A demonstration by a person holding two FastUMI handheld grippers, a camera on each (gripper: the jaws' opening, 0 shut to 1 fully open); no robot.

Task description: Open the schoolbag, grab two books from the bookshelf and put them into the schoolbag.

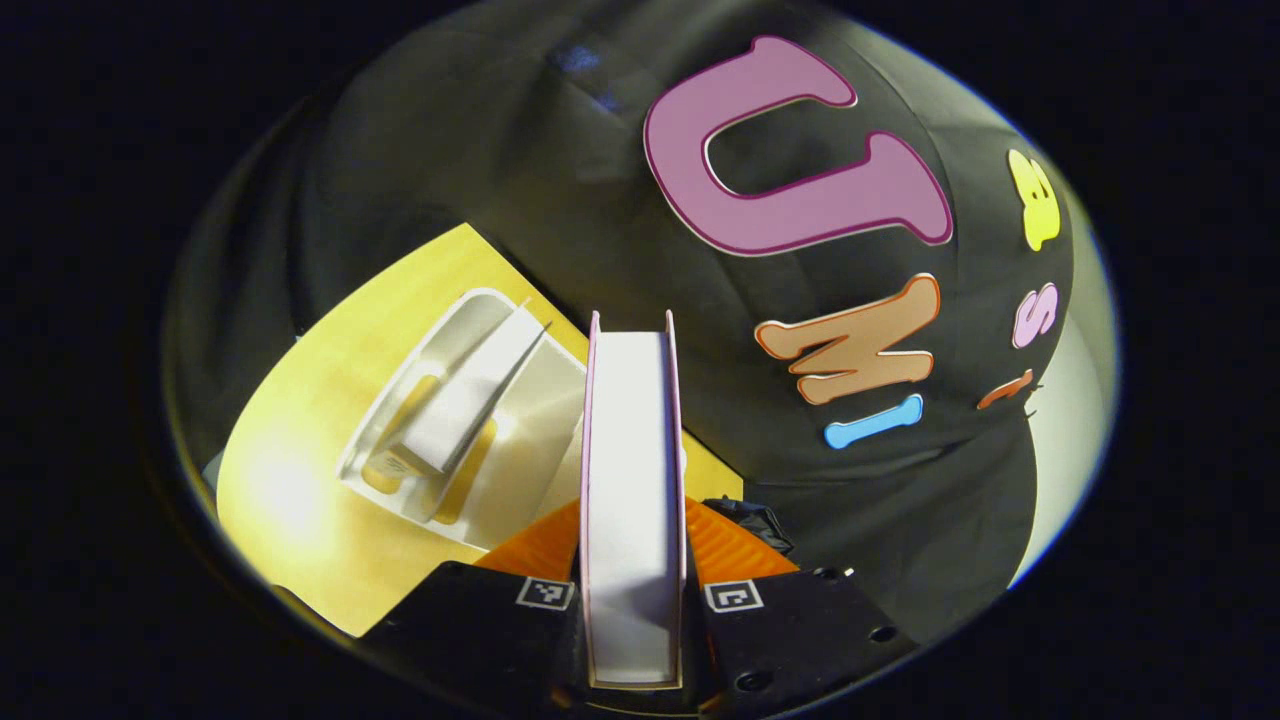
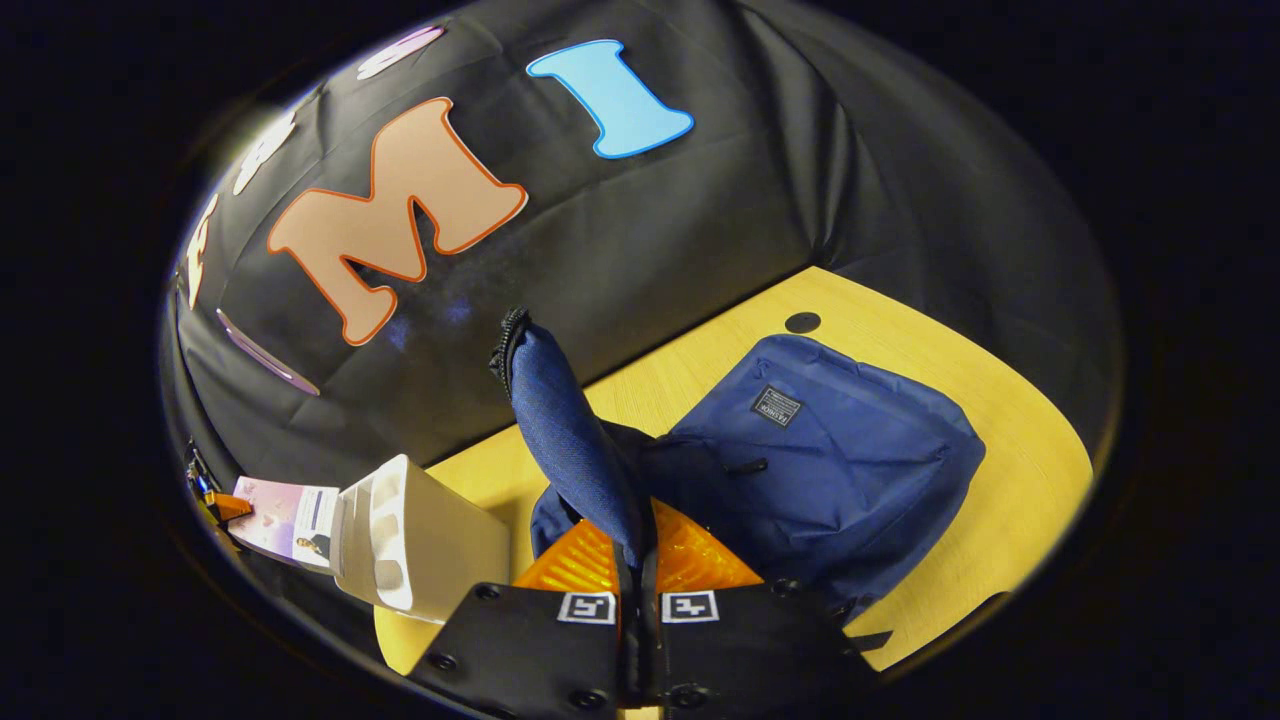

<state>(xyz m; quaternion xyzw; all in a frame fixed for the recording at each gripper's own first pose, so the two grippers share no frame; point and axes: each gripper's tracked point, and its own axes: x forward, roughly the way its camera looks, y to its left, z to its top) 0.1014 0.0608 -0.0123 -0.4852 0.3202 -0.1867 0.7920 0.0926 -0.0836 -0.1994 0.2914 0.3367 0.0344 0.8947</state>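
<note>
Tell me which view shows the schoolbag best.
The right gripper view: the blue schoolbag lies on the table, its flap pinched by the right gripper. The left gripper view looks at a held book and the bookshelf.

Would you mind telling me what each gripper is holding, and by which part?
The left gripper clamps a book across its covers, page edge up. The right gripper pinches the schoolbag by its flap edge.

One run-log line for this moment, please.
left gripper: shut on pink-covered book | right gripper: shut on navy fabric schoolbag flap | white bookshelf: one book left
</note>
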